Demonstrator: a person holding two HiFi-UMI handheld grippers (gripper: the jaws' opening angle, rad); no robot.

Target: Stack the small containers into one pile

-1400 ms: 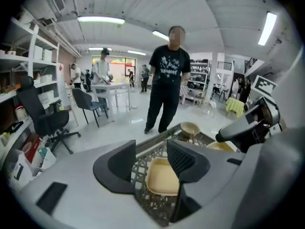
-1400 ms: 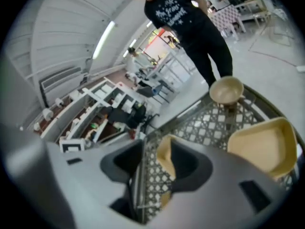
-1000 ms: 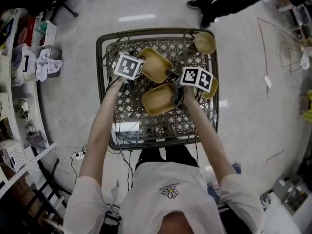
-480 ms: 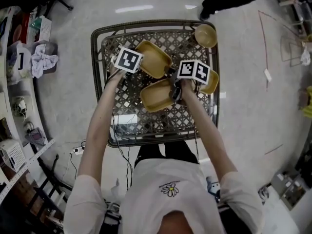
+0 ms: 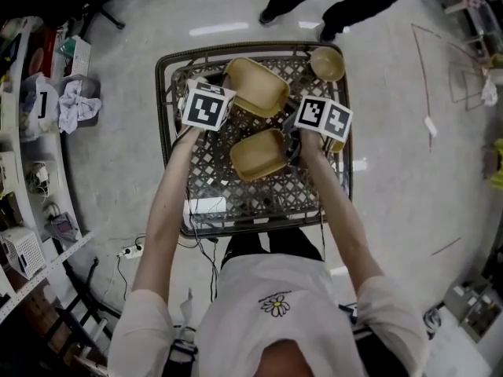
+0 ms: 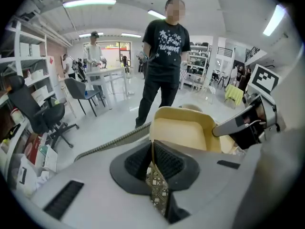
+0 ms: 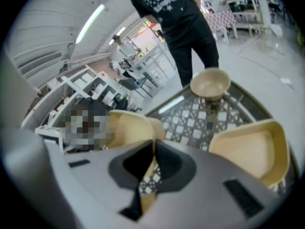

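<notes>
Tan tray [image 5: 255,85] rim sits in the closing left gripper [image 6: 152,154] jaws. Second tray [image 5: 258,154] rim sits in the closing right gripper [image 7: 151,163] jaws. Third tray [image 7: 252,151] is just right of that gripper, round bowl [image 7: 210,84] ahead.

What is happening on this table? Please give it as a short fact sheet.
table: metal lattice
left gripper: jaws closing, far dish rim between them
right gripper: jaws closing, near dish rim between them
third dish: right of the right gripper, not held
bowl: round, far right corner, alone
pile: not yet made
</notes>
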